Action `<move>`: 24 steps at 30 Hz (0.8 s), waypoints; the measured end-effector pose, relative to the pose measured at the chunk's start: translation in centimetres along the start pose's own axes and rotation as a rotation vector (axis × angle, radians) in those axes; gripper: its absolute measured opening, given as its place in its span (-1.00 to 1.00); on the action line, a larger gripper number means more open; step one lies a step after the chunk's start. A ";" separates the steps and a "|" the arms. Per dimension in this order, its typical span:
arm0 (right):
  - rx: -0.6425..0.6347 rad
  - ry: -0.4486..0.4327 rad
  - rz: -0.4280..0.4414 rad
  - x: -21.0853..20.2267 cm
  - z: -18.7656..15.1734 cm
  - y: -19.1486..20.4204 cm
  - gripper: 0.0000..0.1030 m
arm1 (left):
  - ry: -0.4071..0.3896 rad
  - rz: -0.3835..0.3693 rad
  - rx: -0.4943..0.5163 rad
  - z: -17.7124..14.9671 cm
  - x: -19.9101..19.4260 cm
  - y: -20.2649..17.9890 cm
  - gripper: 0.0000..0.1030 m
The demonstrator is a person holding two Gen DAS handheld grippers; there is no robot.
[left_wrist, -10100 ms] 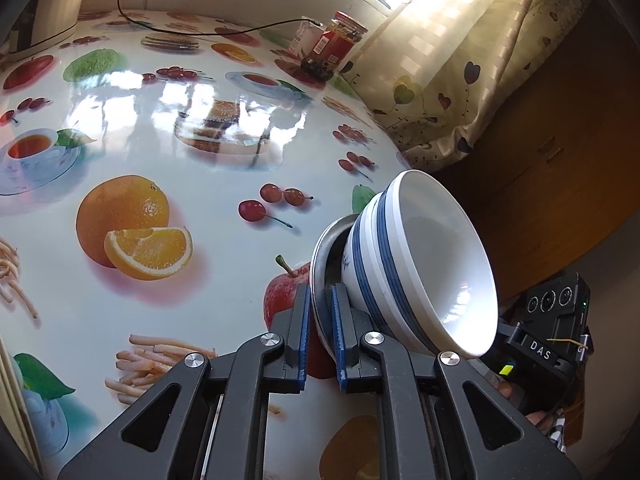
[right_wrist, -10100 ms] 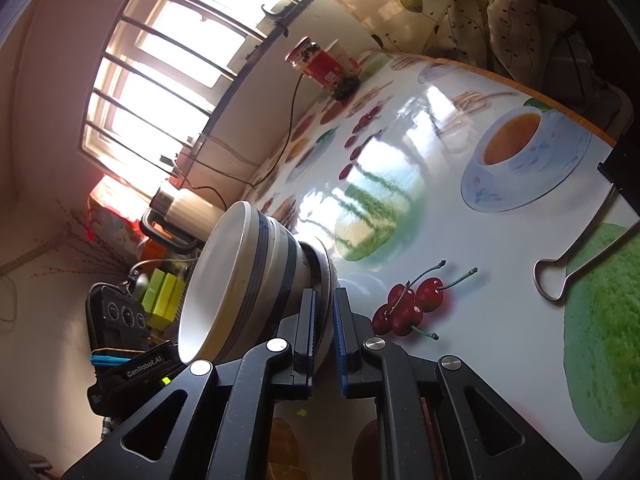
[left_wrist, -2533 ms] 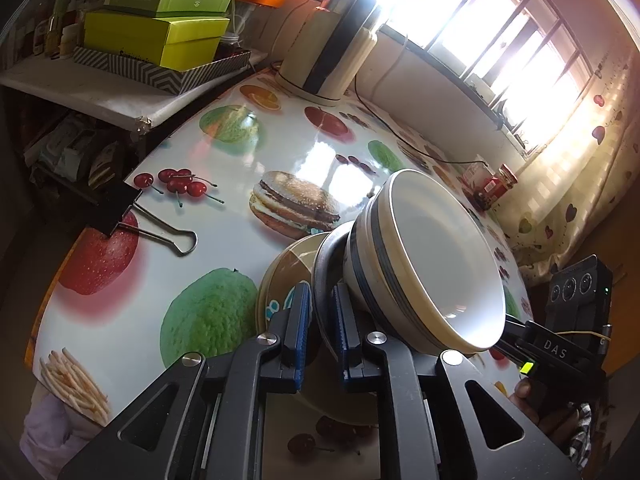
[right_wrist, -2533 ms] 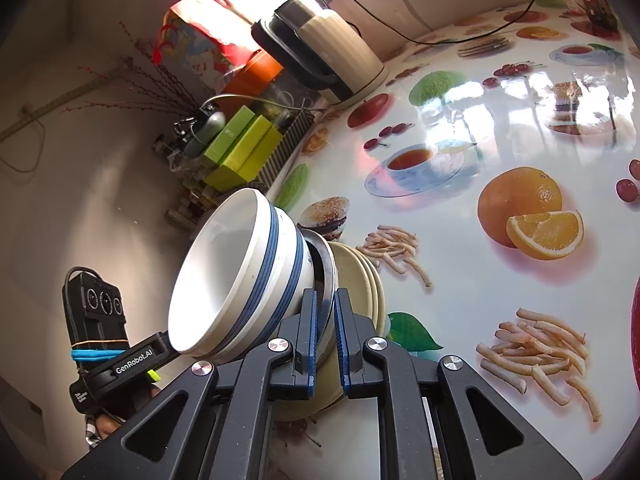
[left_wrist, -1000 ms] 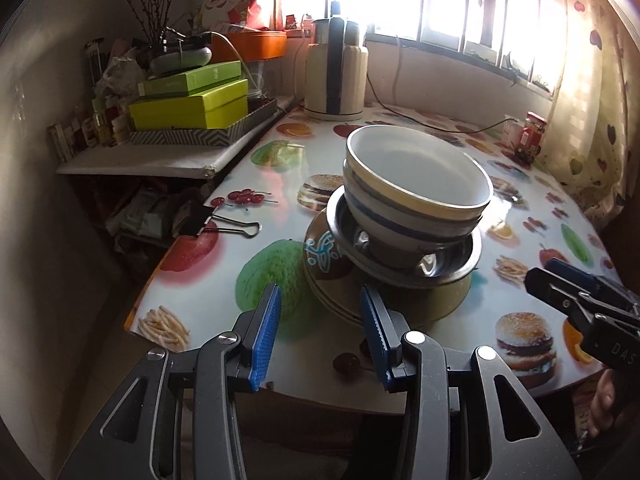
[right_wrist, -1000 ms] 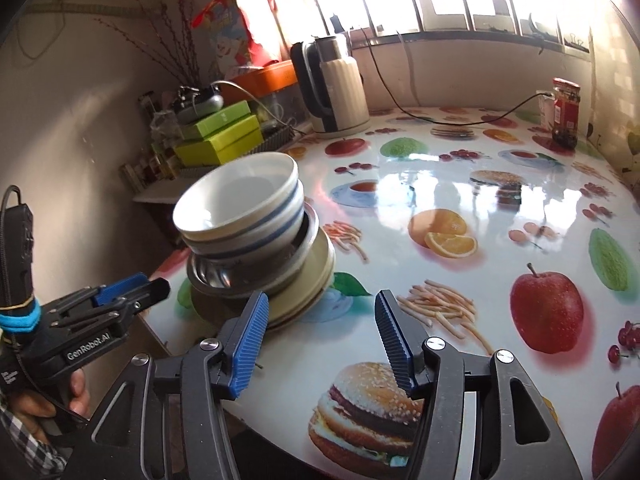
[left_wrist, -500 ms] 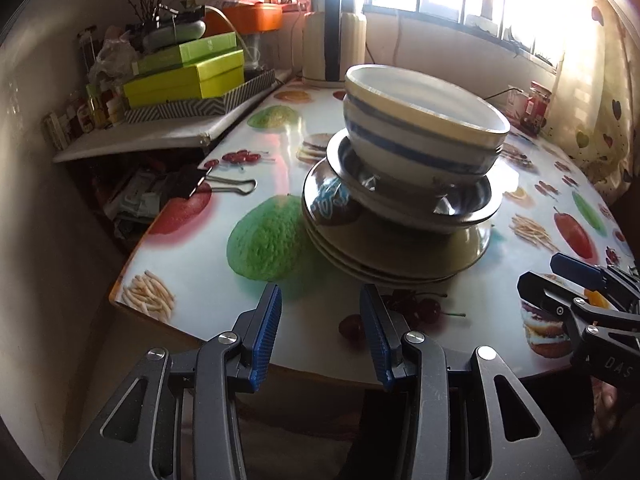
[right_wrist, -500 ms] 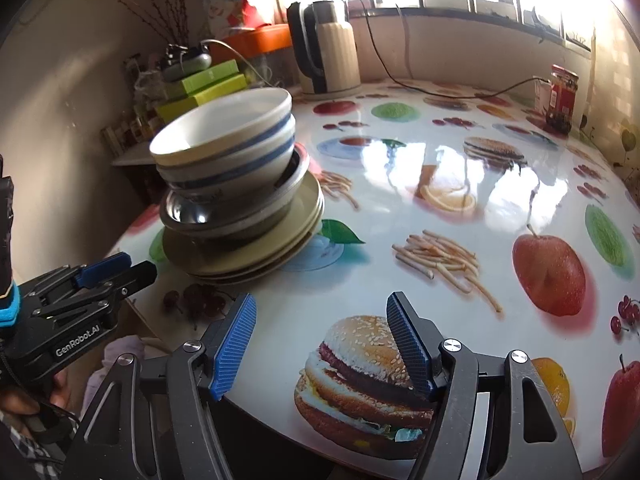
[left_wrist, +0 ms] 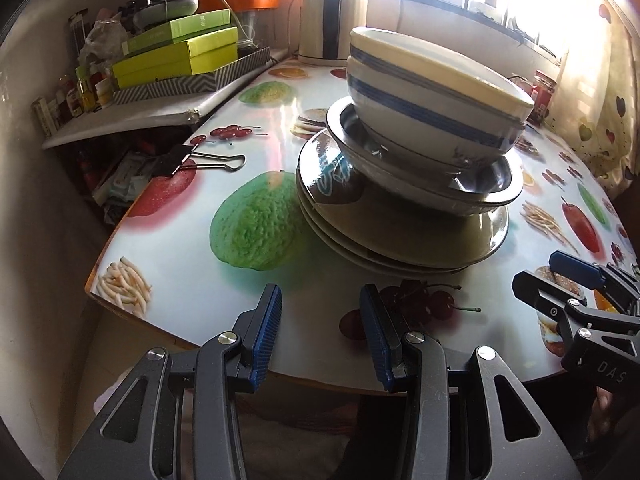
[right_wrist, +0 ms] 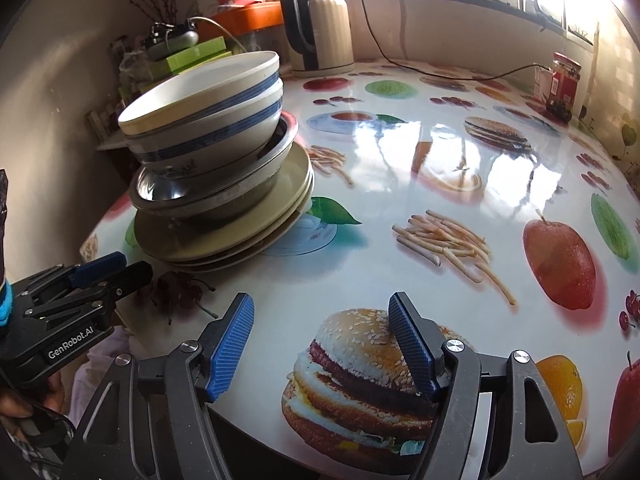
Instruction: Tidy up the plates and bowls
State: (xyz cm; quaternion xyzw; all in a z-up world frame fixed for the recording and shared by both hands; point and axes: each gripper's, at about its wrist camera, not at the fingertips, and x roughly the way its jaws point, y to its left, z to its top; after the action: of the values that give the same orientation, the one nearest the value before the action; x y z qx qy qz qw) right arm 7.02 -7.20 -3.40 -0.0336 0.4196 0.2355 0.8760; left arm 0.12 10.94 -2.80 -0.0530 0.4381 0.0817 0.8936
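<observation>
Clutter on the shelf (left_wrist: 132, 120) at your far left, green boxes (left_wrist: 176, 54) included, plays no part; the binder clip (left_wrist: 200, 160) lies well apart from the dishes. Your left hand-held gripper (left_wrist: 320, 320) sits at the tabletop (left_wrist: 192, 280) edge with its jaws partly apart and nothing between them, where seconds ago it pinched the rim of the load. Just beyond it, the stack now stands on its own: blue-striped bowls (left_wrist: 432, 104) nested in a steel bowl (left_wrist: 420, 176), which rests tilted on the beige plates (left_wrist: 400, 240) near the tabletop's corner. Further right, your right hand-held gripper (right_wrist: 322, 340) has just been opening its jaws and now holds them wide with nothing between them, above the printed burger (right_wrist: 360, 380). Both grippers have let go and backed off, so the carry looks finished and the dishes are gathered in one pile. Judging by the lean of the bowls, you may want to check the stack sits steady. The kettle (right_wrist: 316, 24) and jar (right_wrist: 564, 80) stand far back.
</observation>
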 end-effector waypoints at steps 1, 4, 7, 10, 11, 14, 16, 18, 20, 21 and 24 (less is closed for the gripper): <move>-0.002 -0.001 -0.005 0.1 0.0 0.0 0.39 | -0.001 -0.001 0.001 0.0 0.1 0.0 -0.18; -0.006 -0.004 -0.016 0.1 0.1 0.1 0.42 | -0.005 -0.010 0.003 0.1 0.2 0.0 -0.18; -0.013 -0.005 -0.024 0.2 0.0 0.2 0.46 | -0.008 -0.008 0.001 0.2 0.2 0.0 -0.18; -0.015 -0.003 -0.035 0.2 0.0 0.3 0.47 | -0.004 -0.001 0.008 0.3 0.3 -0.1 -0.18; -0.013 -0.003 -0.037 0.2 0.0 0.3 0.47 | -0.004 0.003 0.011 0.3 0.4 -0.1 -0.18; -0.014 -0.001 -0.043 0.2 0.0 0.3 0.49 | -0.007 0.009 0.014 0.3 0.4 -0.3 -0.17; -0.015 -0.001 -0.042 0.3 0.0 0.4 0.53 | -0.009 0.005 0.011 0.3 0.4 -0.2 -0.16; -0.014 -0.002 -0.040 0.3 0.0 0.4 0.55 | -0.009 0.003 0.009 0.4 0.4 -0.1 -0.15; -0.012 -0.002 -0.039 0.3 0.0 0.4 0.56 | -0.010 0.006 0.011 0.4 0.4 -0.2 -0.14; -0.011 -0.003 -0.041 0.3 0.0 0.3 0.56 | -0.010 0.007 0.012 0.4 0.4 -0.2 -0.13; -0.010 -0.002 -0.043 0.3 0.0 0.4 0.57 | -0.011 0.007 0.010 0.4 0.5 -0.3 -0.12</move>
State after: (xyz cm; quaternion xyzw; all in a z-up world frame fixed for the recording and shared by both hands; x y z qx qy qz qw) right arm 7.04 -6.72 -3.60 -0.0469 0.4166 0.2186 0.8811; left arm 0.73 10.80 -2.93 -0.0466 0.4336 0.0831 0.8961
